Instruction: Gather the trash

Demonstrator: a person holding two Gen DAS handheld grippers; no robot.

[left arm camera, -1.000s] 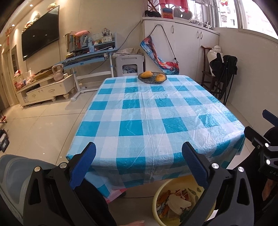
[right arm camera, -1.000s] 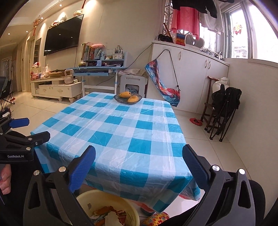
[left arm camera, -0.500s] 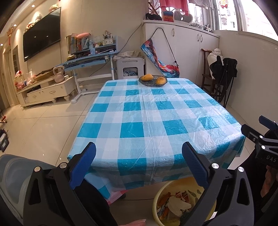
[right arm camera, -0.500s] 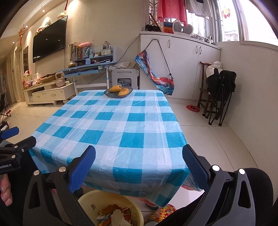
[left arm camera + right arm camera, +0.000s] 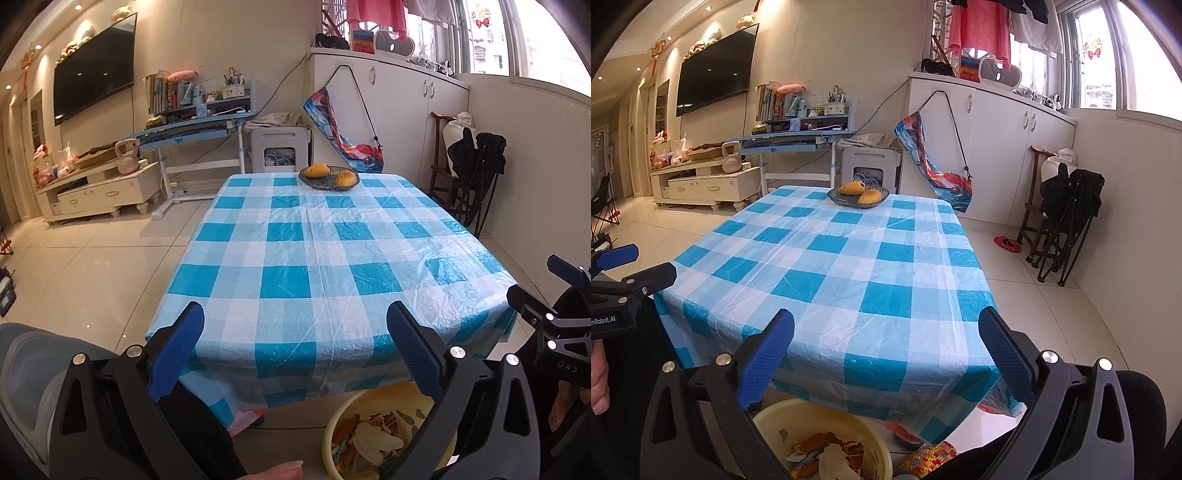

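Trash (image 5: 373, 439) lying in yellow basin (image 5: 334, 424), showing below left tool (image 5: 295, 354) in left wrist view; fingers spread wide, gripping nothing. Checked worktop (image 5: 325, 240) ahead looking bare apart from fruit bowl (image 5: 328, 177) at far end. Right wrist view: right tool (image 5: 886, 354) gaping wide too, empty, basin beneath. Probably finishing; worth scanning the cloth for leftovers, leaving fruit alone.

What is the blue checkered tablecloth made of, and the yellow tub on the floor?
The tablecloth looks like thin plastic sheeting: it is glossy, shows crinkly creases and catches glare from the window. The yellow tub holding the trash seems to be moulded plastic, judging by its smooth, even rim, though I can't be certain.
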